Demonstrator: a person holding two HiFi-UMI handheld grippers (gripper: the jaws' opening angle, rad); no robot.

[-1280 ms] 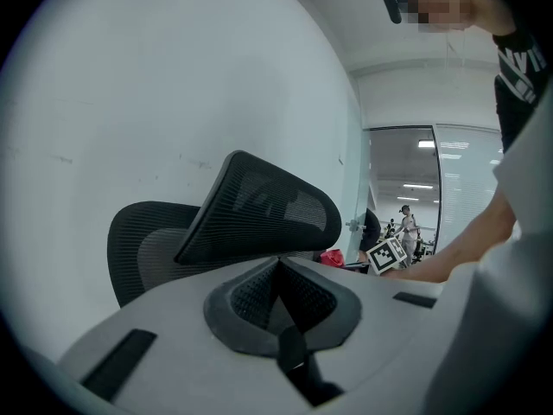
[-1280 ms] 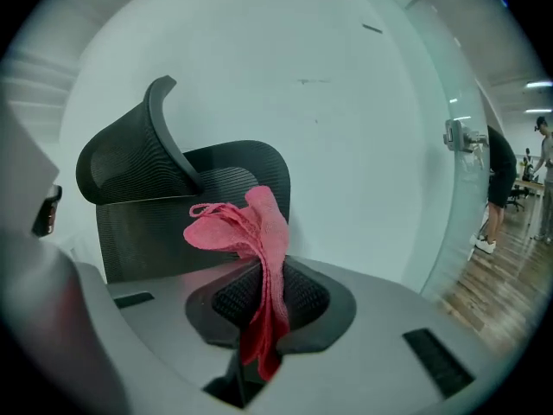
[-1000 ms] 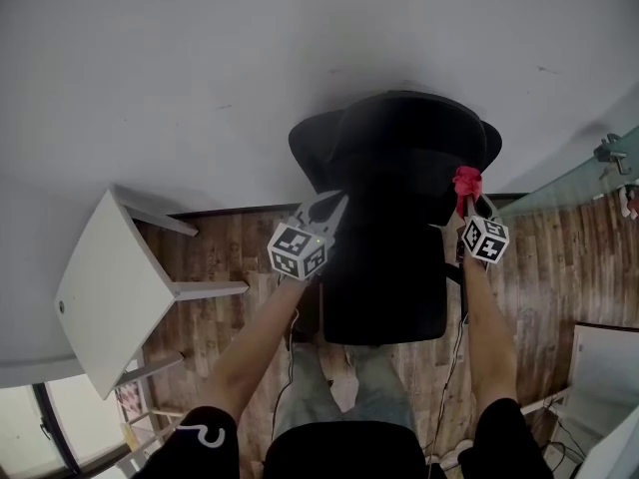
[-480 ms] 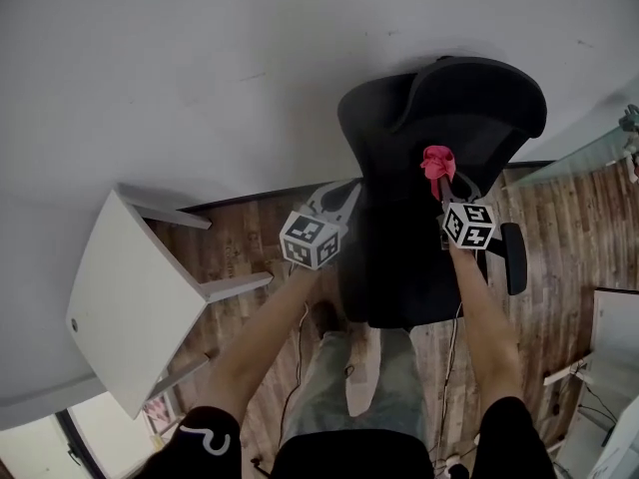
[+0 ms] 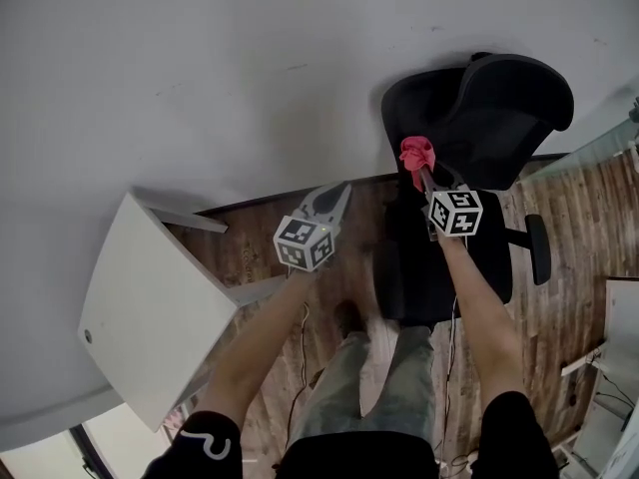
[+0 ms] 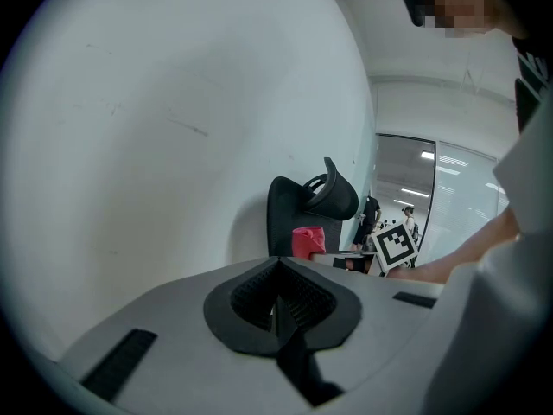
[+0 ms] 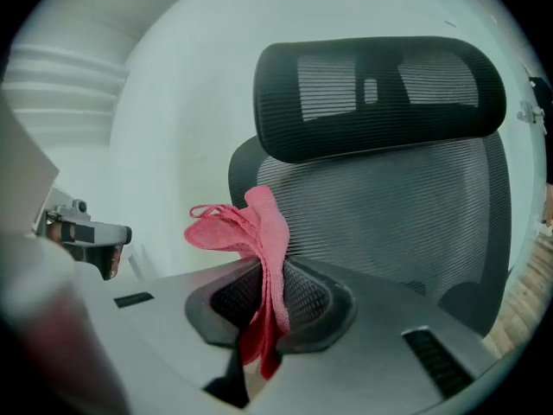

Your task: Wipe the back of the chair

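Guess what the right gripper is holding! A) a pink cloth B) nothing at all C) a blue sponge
A: the right gripper has its jaws shut on a pink cloth, held up in front of the black chair.

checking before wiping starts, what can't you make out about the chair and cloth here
Base and wheels of the chair: head view, hidden under its seat.
Whether the pink cloth touches the backrest: right gripper view gives no depth.
Lower half of the chair: left gripper view, blocked by the left claw.
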